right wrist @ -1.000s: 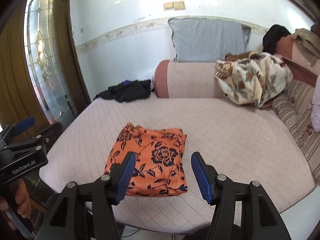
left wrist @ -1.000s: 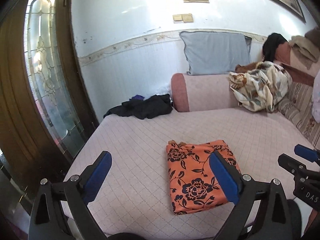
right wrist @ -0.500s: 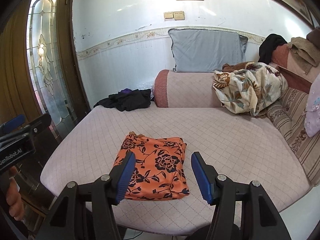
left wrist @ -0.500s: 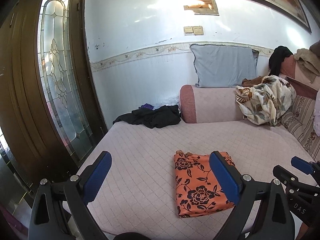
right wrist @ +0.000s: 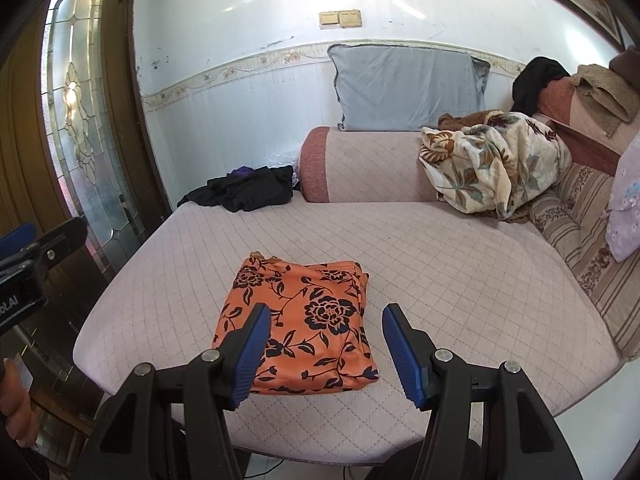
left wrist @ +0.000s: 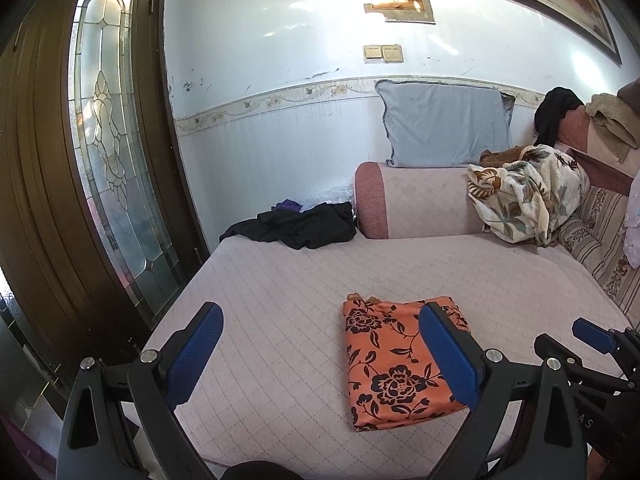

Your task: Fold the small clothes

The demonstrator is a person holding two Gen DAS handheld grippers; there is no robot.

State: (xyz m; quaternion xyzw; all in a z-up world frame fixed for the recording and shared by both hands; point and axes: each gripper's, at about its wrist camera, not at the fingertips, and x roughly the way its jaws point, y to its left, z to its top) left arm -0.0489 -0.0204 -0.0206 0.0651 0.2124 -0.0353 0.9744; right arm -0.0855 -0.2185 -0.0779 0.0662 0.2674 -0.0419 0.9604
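An orange cloth with a black flower print (left wrist: 394, 364) lies folded into a neat rectangle near the front edge of the pink quilted sofa seat (left wrist: 304, 280). It also shows in the right wrist view (right wrist: 304, 324). My left gripper (left wrist: 322, 354) is open and empty, held back from the seat with the cloth behind its right finger. My right gripper (right wrist: 326, 350) is open and empty, held above the cloth's near edge. The right gripper also shows in the left wrist view (left wrist: 592, 336).
A pile of black clothes (left wrist: 296, 226) lies at the seat's back left corner. A grey pillow (left wrist: 444, 124) and a floral blanket (left wrist: 524, 196) sit on the backrest. A wooden door with a glass panel (left wrist: 108, 148) stands left. A striped cushion (right wrist: 588, 240) lines the right.
Both grippers have pulled back and up from the folded orange cloth, so it looks smaller and farther. The cloth has not moved. Both grippers stay open.
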